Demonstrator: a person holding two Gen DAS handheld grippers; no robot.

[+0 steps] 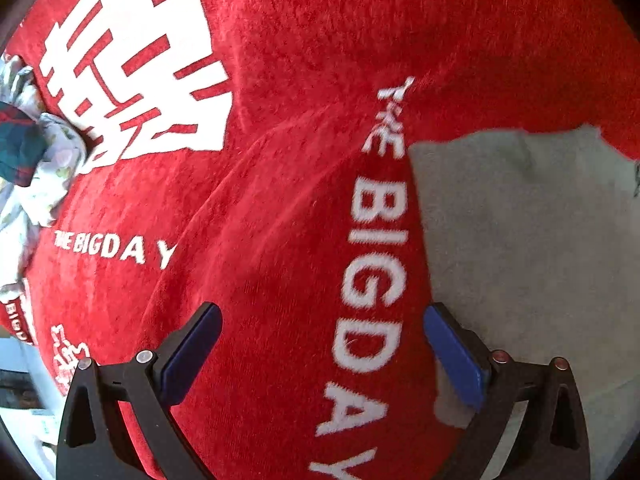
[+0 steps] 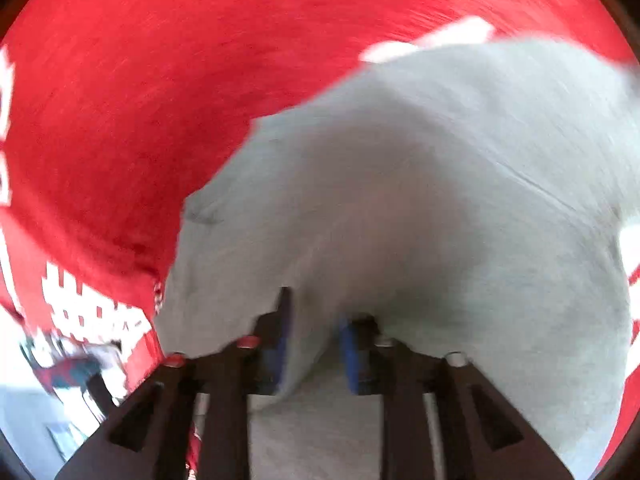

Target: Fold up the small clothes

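A grey garment [image 1: 528, 240] lies on a red cloth [image 1: 280, 80] printed with white "THE BIG DAY" lettering. My left gripper [image 1: 322, 326] is open and empty, hovering over the red cloth with its right finger at the grey garment's left edge. In the right wrist view the grey garment [image 2: 420, 200] fills the middle, blurred by motion. My right gripper [image 2: 314, 320] is shut on a fold of its near edge, which is lifted between the blue pads [image 2: 280, 344].
A bundle of white patterned and dark teal clothes [image 1: 28, 168] lies at the left edge of the red cloth; it also shows blurred in the right wrist view [image 2: 68, 364]. A pale surface [image 1: 16, 360] lies beyond the cloth's edge at lower left.
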